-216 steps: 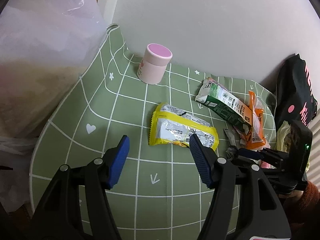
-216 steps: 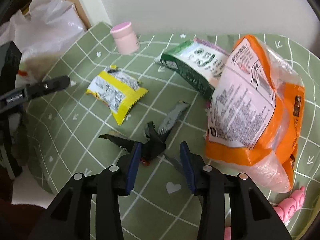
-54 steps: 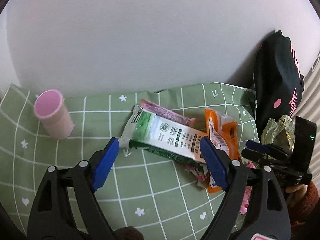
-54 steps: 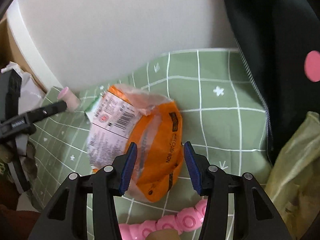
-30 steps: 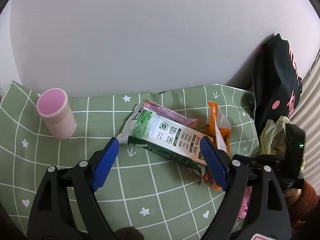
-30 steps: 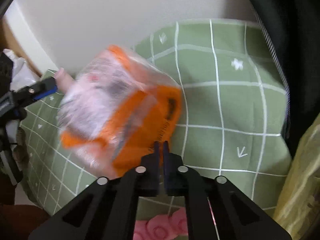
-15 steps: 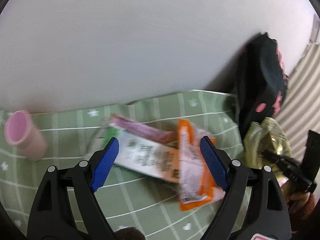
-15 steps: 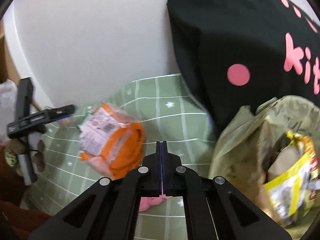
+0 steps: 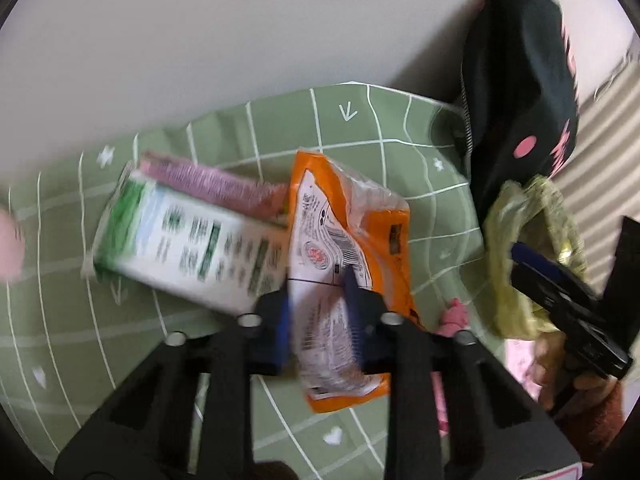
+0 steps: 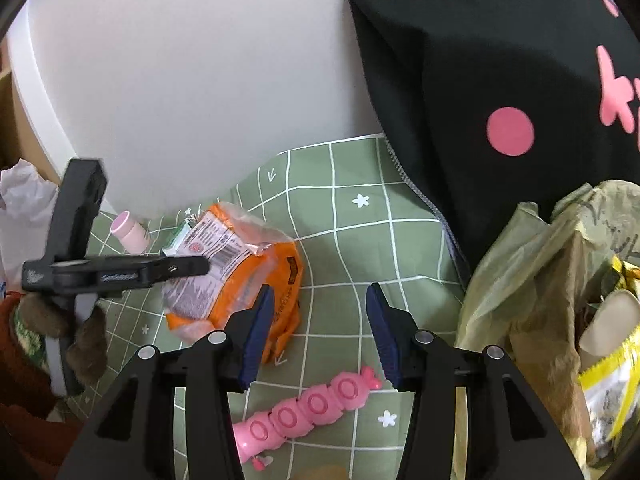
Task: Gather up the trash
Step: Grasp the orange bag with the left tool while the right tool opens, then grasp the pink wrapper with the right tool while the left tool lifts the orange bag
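The left tongs [image 9: 318, 300] are closing on the orange snack wrapper [image 9: 352, 240], whose white printed face is lying between the two blue pads [image 9: 282, 320]; both pads are already pressing the crinkled plastic at its near end. The wrapper is resting on the table, which is covered by a green grid-patterned cloth [image 9: 360, 120], and its left edge is overlapping a green-and-white carton [image 9: 180, 240]. A pink packet [image 9: 208, 180] is lying just behind the carton, touching it. The left wrist view is blurred, so the print on these packages cannot be read.

The right tongs [image 10: 318, 332] are opening, with their jaws standing well apart and nothing between them but bare cloth. They are hovering above the table near its right end, just beside a yellowish-green trash bag [image 10: 520, 280] that is gaping open. A yellow wrapper [image 10: 612, 368] is sitting inside the bag. A black bag with pink dots and lettering [image 10: 500, 80] is leaning against the white wall behind the trash bag. A pink segmented toy [image 10: 308, 408] is lying on the cloth just below the open tongs. Farther left, a small pink cylindrical container [image 10: 130, 232] is standing near the wall, beyond the orange wrapper.
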